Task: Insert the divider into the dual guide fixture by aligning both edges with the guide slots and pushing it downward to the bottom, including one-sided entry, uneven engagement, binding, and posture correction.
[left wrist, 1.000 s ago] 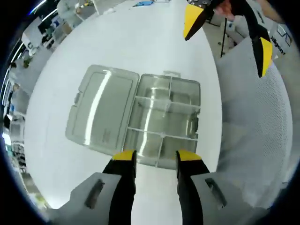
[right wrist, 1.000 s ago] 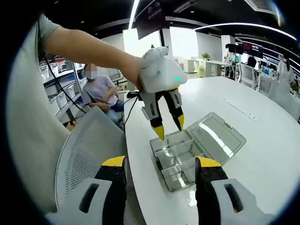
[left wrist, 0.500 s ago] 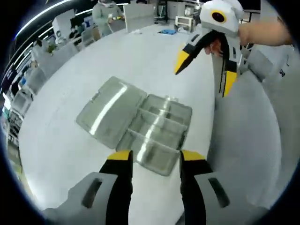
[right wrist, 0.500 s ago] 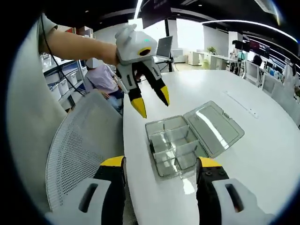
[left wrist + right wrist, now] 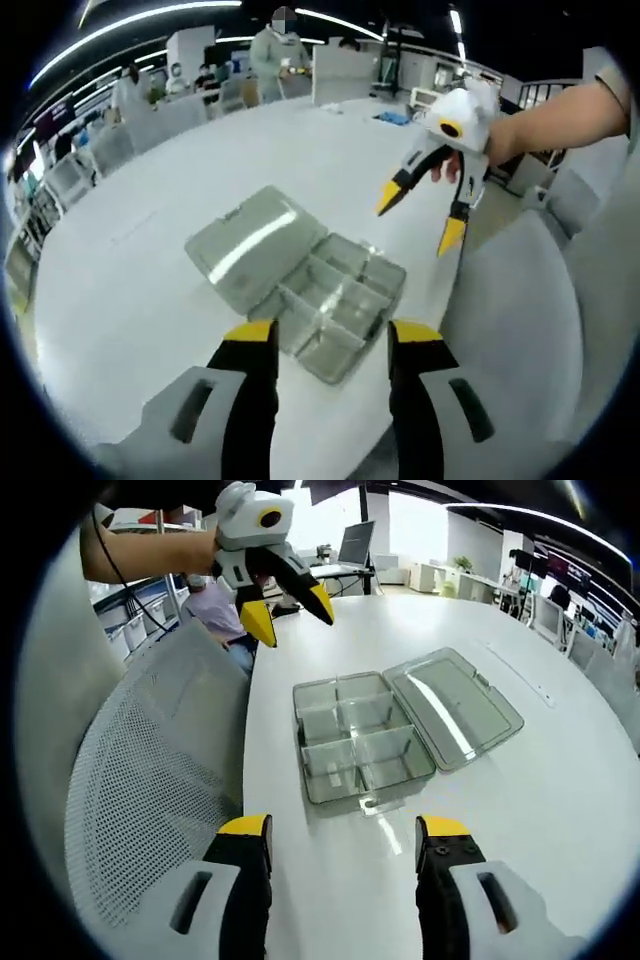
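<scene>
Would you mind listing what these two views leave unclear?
- Dividers in the clear box: transparent and glary in both views, so full seating can't be judged.
- Guide slots: too small in both views.
- Mesh chair: cut off by the right gripper view's edge.

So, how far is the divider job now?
Done, as it looks: the clear plastic compartment box lies on the white table with its hinged lid open and dividers standing inside. In hand: nothing; the left gripper and the right gripper are both open, above the table. Left: I cannot tell whether any divider is still unseated.
</scene>
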